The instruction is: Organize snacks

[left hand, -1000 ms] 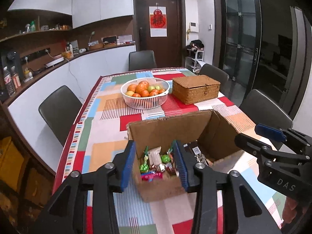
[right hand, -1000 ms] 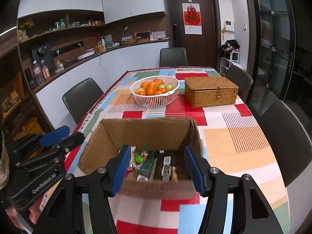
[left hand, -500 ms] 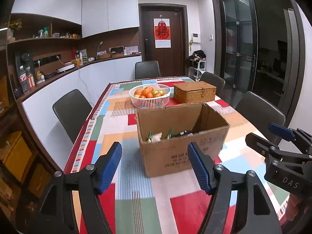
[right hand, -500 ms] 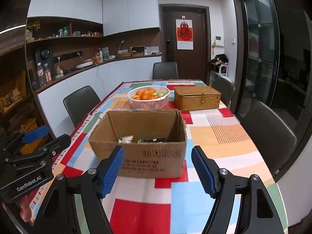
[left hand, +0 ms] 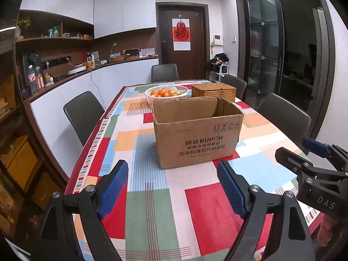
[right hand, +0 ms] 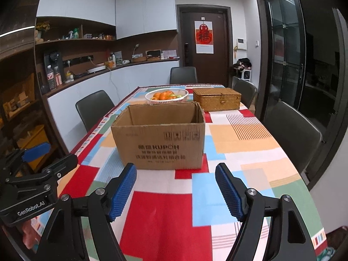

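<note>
Both your tongs, left (left hand: pixel 173 187) and right (right hand: pixel 176 192), gape empty above the patchwork desk (right hand: pixel 239 134); the corrugated cardboard box (right hand: pixel 159 142) sits square at twelve o'clock.

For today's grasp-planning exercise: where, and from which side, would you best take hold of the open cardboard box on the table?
Probably the top rim of the cardboard box, from above. Its top is open and its walls stand upright, so one of the fingers could go inside and one outside a wall. The near wall faces both open grippers; the box looks wider than the right gripper opens, so clamping the whole body seems unlikely.
</note>
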{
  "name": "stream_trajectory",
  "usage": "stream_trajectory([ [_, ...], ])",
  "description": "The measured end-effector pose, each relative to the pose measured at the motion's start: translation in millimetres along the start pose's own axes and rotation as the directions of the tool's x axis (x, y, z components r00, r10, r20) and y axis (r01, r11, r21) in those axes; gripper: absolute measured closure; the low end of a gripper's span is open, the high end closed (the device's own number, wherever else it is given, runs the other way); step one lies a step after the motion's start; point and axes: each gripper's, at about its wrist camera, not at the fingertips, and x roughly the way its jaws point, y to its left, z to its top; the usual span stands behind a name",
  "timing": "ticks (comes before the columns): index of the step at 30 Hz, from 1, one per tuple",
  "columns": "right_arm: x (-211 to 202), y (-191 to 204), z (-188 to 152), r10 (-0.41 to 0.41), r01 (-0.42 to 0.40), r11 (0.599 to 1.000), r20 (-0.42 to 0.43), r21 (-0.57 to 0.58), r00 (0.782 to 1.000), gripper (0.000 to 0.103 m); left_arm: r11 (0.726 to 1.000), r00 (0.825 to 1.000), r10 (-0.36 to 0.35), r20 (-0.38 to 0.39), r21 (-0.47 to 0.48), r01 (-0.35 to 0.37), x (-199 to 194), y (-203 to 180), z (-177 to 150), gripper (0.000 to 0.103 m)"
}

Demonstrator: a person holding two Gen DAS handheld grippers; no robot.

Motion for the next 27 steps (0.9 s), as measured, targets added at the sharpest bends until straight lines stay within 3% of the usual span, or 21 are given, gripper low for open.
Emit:
stream_trajectory([
  [18,-15,-1,-15,-0.019,0.019,1.000,0.008,0.016,1.000,0.024,1.000,1.000,-0.006,0.029,-0.011,0.006,-7,-2,-7,0.000],
  [27,-13,-1,-16,-0.017,0.017,1.000,0.001,0.017,1.000,0.024,1.000,0.999,0.006,0.038,-0.015,-0.005,-8,0,-9,0.000],
])
